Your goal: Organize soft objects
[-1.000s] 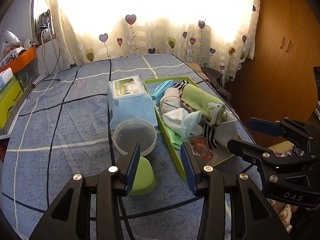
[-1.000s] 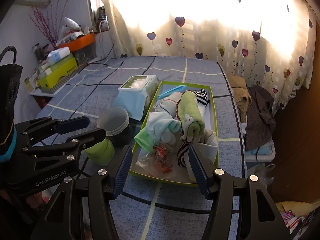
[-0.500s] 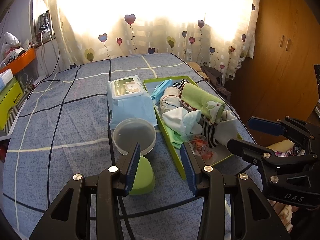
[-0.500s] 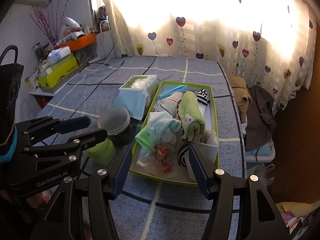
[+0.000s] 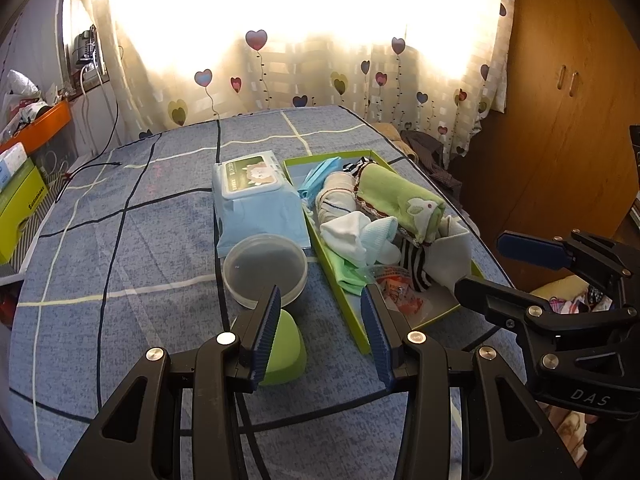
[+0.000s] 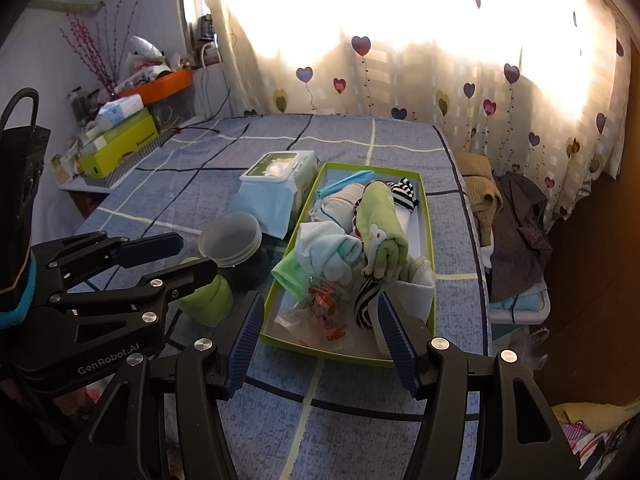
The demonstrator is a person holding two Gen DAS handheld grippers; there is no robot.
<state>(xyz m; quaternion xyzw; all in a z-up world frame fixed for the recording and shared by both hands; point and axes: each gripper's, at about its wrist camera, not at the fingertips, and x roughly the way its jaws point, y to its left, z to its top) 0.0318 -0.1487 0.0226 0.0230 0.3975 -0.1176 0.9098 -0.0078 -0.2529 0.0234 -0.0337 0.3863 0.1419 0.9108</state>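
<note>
Both grippers, left (image 5: pixel 320 320) and right (image 6: pixel 320 328), are being held wide apart, empty. Rolled soft cloths (image 6: pixel 360 236) are being kept in shallow green cardboard tray (image 6: pixel 426 236); striped item (image 6: pixel 366 300) possibly a sock.

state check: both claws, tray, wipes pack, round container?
left claw: open, empty
right claw: open, empty
green tray: lidless, piled with soft items
wipes pack: flip lid shut
round clear container: lid on
</note>
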